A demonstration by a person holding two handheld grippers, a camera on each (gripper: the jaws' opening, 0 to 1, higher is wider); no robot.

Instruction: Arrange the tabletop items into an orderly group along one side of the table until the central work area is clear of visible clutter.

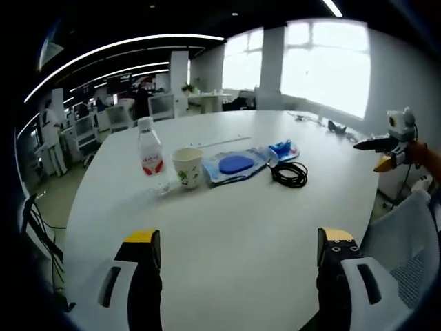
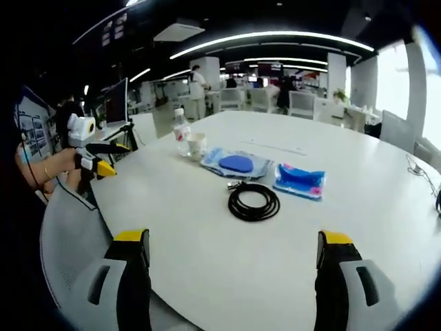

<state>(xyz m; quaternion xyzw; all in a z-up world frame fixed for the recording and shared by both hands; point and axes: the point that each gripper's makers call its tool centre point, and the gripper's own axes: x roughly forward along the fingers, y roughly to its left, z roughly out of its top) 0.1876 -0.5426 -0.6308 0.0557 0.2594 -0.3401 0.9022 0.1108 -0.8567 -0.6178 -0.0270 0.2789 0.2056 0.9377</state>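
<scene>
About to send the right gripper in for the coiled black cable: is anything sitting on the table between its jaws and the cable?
Nothing visible. In the right gripper view, bare white table lies between the open right gripper and the cable. The blue packet lies beside the cable, not in front.

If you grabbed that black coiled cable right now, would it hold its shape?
Probably not: the black cable lies in loose loops with nothing visibly binding it, so it would likely sag and uncoil. It looks thin and light, and pushed across the smooth white table it would probably slide.
</scene>
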